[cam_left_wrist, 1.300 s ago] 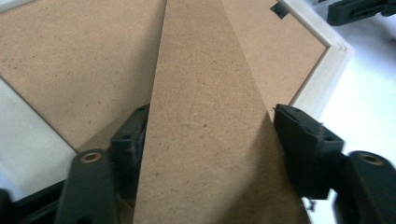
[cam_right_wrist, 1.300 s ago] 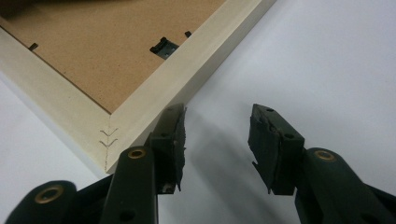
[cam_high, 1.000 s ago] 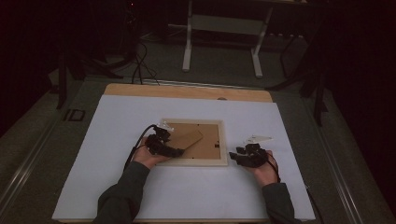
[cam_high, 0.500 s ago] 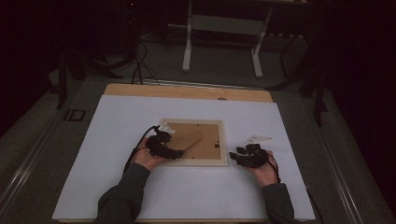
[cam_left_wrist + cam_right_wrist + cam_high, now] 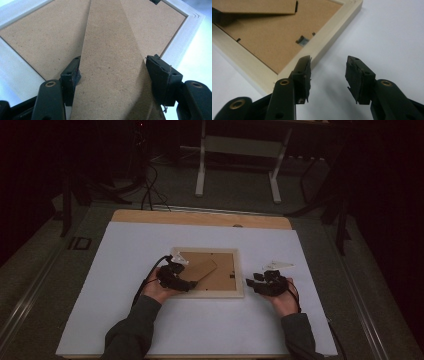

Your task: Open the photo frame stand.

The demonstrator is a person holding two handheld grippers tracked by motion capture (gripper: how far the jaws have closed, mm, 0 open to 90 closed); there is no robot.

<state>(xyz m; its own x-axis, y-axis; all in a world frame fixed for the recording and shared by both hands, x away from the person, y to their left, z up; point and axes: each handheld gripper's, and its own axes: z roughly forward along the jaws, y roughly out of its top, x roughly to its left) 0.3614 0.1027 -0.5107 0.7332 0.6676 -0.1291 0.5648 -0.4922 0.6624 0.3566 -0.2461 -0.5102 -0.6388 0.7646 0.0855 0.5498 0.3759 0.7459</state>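
Observation:
A pale wooden picture frame (image 5: 239, 272) lies face down on the white table top, its brown backing board (image 5: 274, 42) up. The brown easel stand (image 5: 202, 268) is hinged to the back and stands raised off the board. My left gripper (image 5: 187, 284) reaches in from the frame's near left corner. In the left gripper view (image 5: 112, 72) its pads press on both side edges of the stand (image 5: 110, 62). My right gripper (image 5: 250, 284) hovers just right of the frame's near right corner. In the right gripper view (image 5: 328, 72) its jaws stand open over bare table, the left pad beside the frame's rim (image 5: 329, 37).
The white sheet (image 5: 125, 320) covers most of the wooden table, and a strip of wood (image 5: 200, 217) shows at the far edge. A small metal tab (image 5: 301, 40) sits on the backing near the right rim. Beyond the table a dark floor holds cables and a stand's legs (image 5: 237, 165).

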